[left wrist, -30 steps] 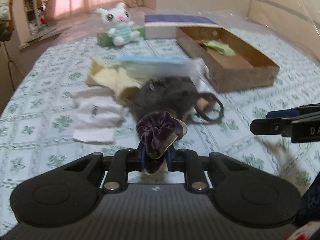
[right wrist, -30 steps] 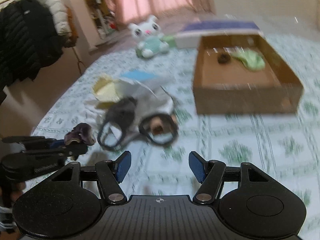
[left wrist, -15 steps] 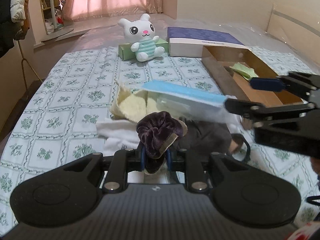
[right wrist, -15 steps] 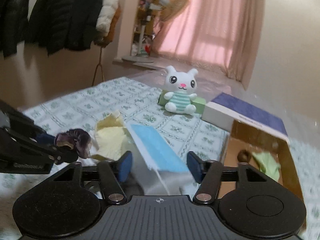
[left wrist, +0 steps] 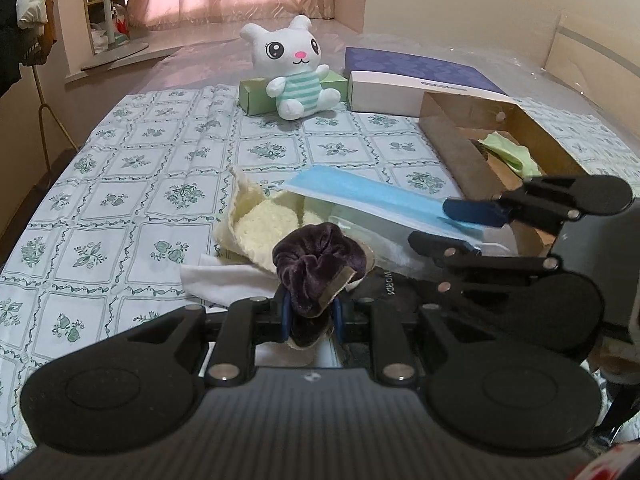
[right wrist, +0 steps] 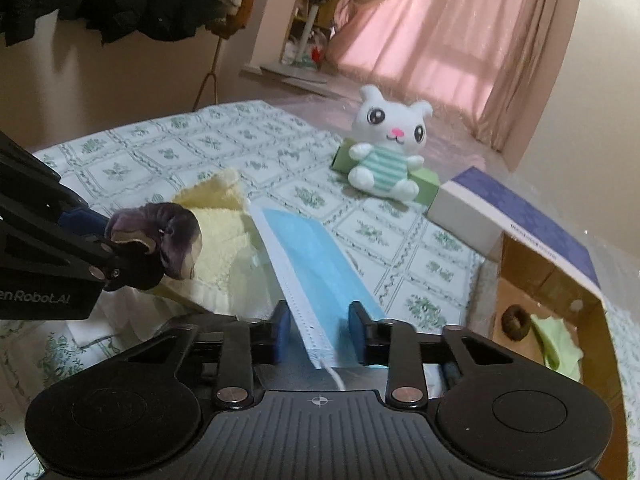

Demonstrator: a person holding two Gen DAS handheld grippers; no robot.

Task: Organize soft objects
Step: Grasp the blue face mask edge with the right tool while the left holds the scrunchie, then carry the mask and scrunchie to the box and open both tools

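Closing on the blue face mask point(right wrist: 316, 276) now, the right gripper point(right wrist: 318, 334) was brought in from wide open; its fingers point(right wrist: 279, 330) are not yet pressed on it. The purple scrunchie point(left wrist: 316, 266) is kept clamped in the left gripper point(left wrist: 311, 314), so two items should be ready for the cardboard box point(left wrist: 452, 152) at two o'clock.

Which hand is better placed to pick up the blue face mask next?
Right. Its tongs already straddle the blue face mask and are closing on it, pads not yet pressing. The left tongs are shut on the purple scrunchie, so not free.

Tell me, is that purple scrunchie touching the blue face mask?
Apart. The right wrist view shows yellow cloth between scrunchie and mask.
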